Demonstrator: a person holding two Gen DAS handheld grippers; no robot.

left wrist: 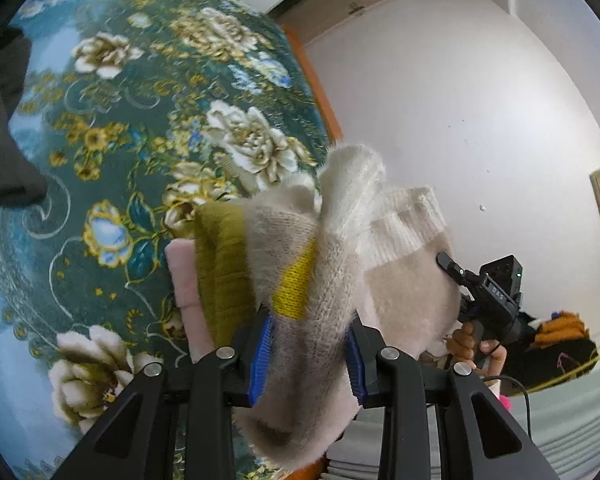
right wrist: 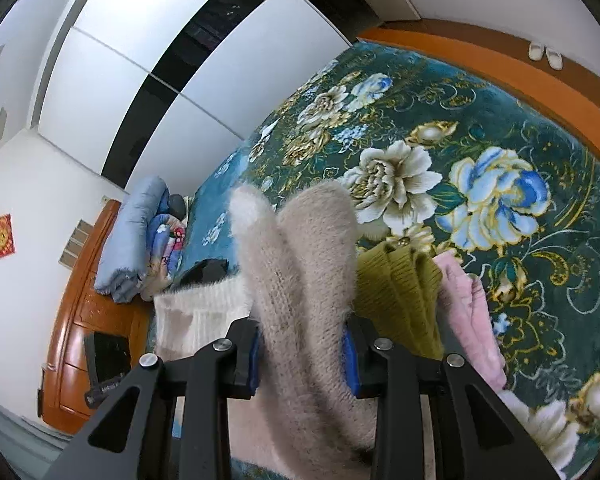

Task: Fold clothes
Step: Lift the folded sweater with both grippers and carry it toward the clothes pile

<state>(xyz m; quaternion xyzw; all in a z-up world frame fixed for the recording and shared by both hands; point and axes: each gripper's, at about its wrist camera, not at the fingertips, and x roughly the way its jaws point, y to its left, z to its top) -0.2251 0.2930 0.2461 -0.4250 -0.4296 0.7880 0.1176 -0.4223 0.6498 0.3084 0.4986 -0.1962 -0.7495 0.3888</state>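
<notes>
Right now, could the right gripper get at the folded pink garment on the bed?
Probably not yet. The right gripper is shut on the beige sweater, so it is occupied. The pink garment lies close beside it, uncovered, next to an olive knit.

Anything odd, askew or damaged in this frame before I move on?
Nothing stands out. The left gripper and right gripper each clamp a bunched fold of the fuzzy beige sweater above the floral bedspread. An olive knit garment and a pink garment lie beside it, unfolded.
</notes>
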